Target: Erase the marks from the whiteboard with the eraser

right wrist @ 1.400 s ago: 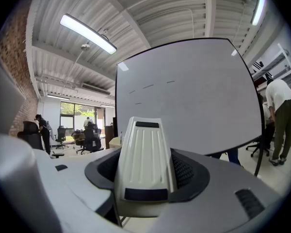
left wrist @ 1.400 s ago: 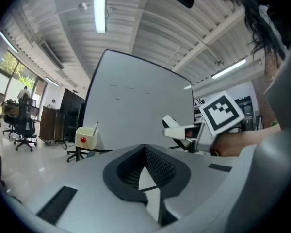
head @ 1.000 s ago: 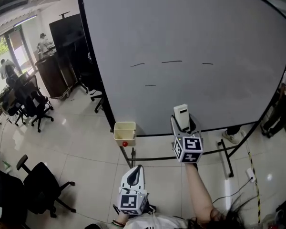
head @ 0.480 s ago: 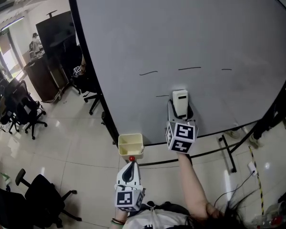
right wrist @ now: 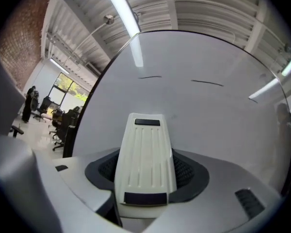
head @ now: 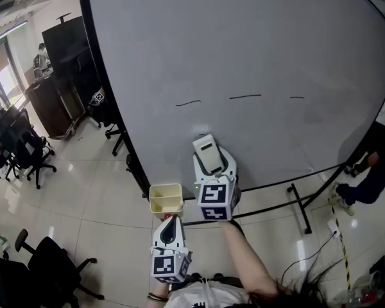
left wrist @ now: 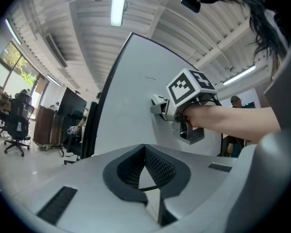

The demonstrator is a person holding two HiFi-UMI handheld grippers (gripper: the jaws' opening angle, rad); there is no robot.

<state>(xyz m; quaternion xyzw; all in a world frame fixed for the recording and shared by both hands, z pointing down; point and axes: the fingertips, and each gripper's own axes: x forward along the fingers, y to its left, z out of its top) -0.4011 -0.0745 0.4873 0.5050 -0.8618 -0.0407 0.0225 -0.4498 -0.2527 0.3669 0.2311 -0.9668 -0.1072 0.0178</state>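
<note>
The whiteboard (head: 263,50) fills the upper head view and bears three short dark strokes in a row: a left mark (head: 188,102), a middle mark (head: 245,97) and a right mark (head: 296,97). My right gripper (head: 212,162) is shut on a cream ribbed eraser (head: 208,153), which lies against the board's lower part, below the left mark. In the right gripper view the eraser (right wrist: 145,159) points at the board (right wrist: 218,125), with two marks above it. My left gripper (head: 170,230) hangs lower, off the board, shut and holding nothing; its view shows the right gripper (left wrist: 157,106) at the board.
A pale yellow box (head: 166,197) hangs at the board's bottom edge, left of the eraser. The board's black stand legs (head: 299,205) reach over the tiled floor. Office chairs (head: 27,154) and a dark screen (head: 64,50) stand at left. A person (head: 372,165) stands at far right.
My right gripper has slid the eraser left and down along the board. The short lower mark seen beside the eraser earlier no longer shows. The left gripper has barely moved.
</note>
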